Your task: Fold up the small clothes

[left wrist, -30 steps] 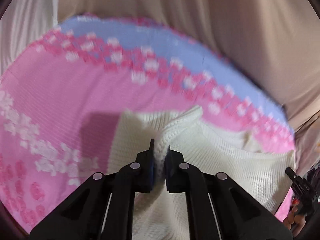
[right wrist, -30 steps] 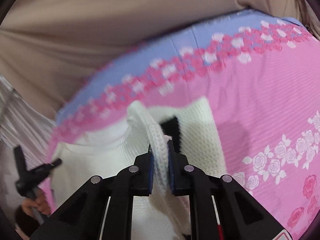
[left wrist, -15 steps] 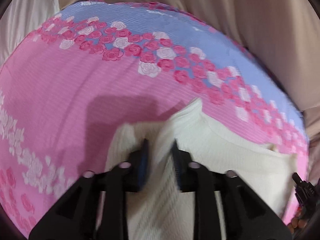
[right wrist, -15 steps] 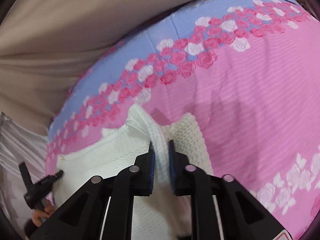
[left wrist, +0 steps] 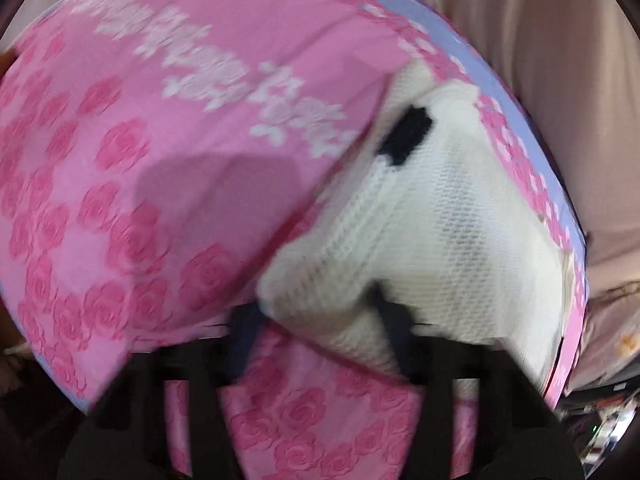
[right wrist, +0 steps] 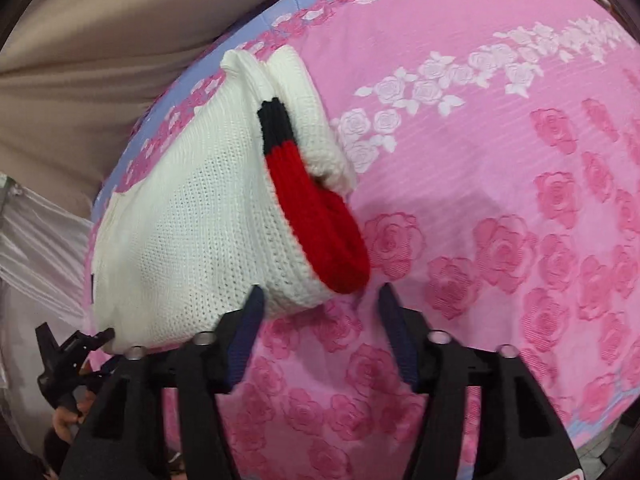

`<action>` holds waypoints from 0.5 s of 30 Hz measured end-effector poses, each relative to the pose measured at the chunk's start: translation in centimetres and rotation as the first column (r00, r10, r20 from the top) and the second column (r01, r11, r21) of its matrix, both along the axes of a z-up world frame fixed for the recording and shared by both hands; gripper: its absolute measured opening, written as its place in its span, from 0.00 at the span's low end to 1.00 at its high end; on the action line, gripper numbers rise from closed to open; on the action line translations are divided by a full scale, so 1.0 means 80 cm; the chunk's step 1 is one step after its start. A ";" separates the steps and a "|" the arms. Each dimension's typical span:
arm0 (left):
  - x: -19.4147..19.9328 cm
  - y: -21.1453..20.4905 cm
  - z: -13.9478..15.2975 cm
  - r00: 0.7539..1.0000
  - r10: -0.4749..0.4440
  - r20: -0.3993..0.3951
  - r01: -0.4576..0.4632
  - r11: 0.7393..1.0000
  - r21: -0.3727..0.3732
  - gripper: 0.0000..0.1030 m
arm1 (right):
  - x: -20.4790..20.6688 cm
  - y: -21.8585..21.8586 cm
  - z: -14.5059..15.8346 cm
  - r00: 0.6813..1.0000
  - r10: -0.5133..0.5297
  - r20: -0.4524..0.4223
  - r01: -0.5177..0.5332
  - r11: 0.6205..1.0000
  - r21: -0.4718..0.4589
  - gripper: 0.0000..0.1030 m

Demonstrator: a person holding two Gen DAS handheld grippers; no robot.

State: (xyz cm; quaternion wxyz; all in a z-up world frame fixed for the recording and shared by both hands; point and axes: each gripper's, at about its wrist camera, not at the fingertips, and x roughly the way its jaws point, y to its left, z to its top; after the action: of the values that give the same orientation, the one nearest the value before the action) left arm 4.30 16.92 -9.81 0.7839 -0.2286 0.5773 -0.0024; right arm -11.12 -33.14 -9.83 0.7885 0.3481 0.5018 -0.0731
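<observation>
A small white knitted sweater [right wrist: 192, 232] with a red and black neck band [right wrist: 316, 224] lies folded on the pink rose-patterned sheet [right wrist: 500, 200]. My right gripper [right wrist: 320, 300] is open and empty, its jaws just in front of the sweater's near edge. In the blurred left wrist view the sweater [left wrist: 432, 240] lies ahead, a black patch [left wrist: 404, 140] on it. My left gripper [left wrist: 320, 312] is open, its jaws at the sweater's near edge, holding nothing.
Beige curtain fabric [right wrist: 100, 40] hangs behind the bed. The sheet has a blue border [right wrist: 256, 32] at the far edge. The other gripper's black body [right wrist: 68, 364] and a hand show at the lower left of the right wrist view.
Both grippers let go of the sweater and opened wide, then pulled back toward me. The sweater now lies folded on the sheet, with its red and black neck band showing.
</observation>
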 end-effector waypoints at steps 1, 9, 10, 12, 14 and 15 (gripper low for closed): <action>0.003 -0.001 0.004 1.000 -0.004 -0.002 0.004 1.000 0.005 0.19 | 0.004 0.000 0.002 1.000 -0.003 0.011 0.003 1.000 0.010 0.19; -0.031 0.029 0.014 1.000 0.011 -0.007 -0.011 0.999 0.036 0.13 | -0.044 -0.037 0.032 0.992 -0.107 0.066 0.108 0.994 -0.015 0.01; -0.036 0.029 0.002 0.999 0.019 -0.027 -0.018 0.999 0.038 0.13 | -0.053 -0.040 0.023 0.992 -0.120 0.039 0.121 0.992 -0.024 0.00; -0.040 0.026 -0.011 0.999 0.028 -0.040 -0.027 0.999 0.023 0.15 | -0.070 -0.052 0.000 0.987 -0.159 -0.017 0.158 0.986 -0.045 0.00; -0.039 0.024 -0.001 0.999 0.039 -0.036 -0.038 0.999 0.029 0.22 | -0.082 -0.066 -0.023 0.983 -0.173 -0.067 0.174 0.985 -0.002 0.00; -0.038 0.023 0.011 0.999 0.046 -0.024 -0.045 0.998 0.036 0.26 | -0.085 -0.069 -0.014 0.980 -0.194 -0.050 0.195 0.981 0.011 0.02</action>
State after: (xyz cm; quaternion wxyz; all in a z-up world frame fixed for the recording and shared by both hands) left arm 1.25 18.76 -8.94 0.7804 -0.2279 0.5815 0.0284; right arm -17.93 -38.67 -10.99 0.7624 0.3999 0.4848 -0.1541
